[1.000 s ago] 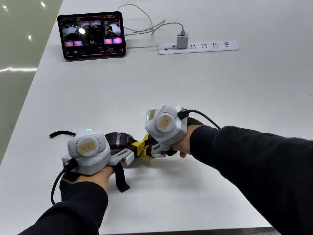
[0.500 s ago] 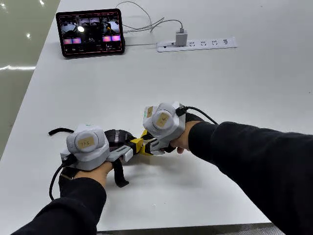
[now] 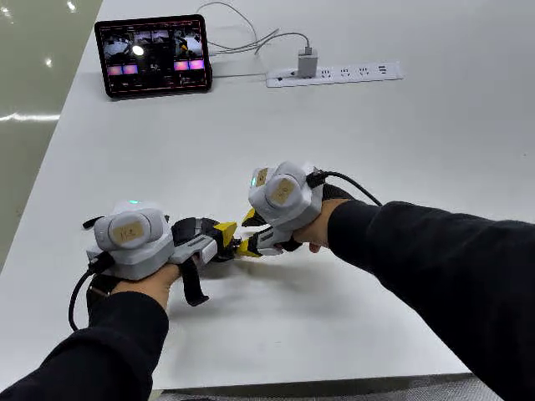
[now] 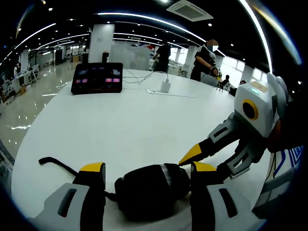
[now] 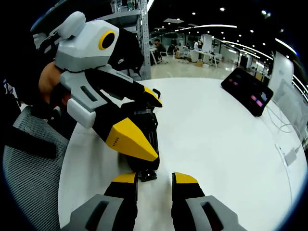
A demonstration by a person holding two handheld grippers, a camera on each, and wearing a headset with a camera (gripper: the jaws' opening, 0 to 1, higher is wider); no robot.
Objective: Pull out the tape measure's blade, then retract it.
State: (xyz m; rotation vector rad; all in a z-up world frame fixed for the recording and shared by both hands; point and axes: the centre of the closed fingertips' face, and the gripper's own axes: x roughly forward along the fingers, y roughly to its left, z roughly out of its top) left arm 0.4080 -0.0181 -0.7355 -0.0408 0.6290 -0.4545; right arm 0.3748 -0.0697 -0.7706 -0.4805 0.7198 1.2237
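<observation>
Head view: the tape (image 3: 189, 231) sits on the table (image 3: 351, 150) in my left gripper (image 3: 219, 240), with my right gripper (image 3: 247, 235) just beside it.

Left gripper view: my jaws look closed on its case.

Right gripper view: my jaws are part-open and empty. The blade end (image 5: 147, 175) lies just ahead between them, and the case runs straight away.

Free table (image 3: 376, 167) ahead and right; tablet (image 3: 153, 55), power strip (image 3: 334, 73), cables (image 3: 251, 42) far back. Close in, tape measure (image 4: 149, 190) blocking.
</observation>
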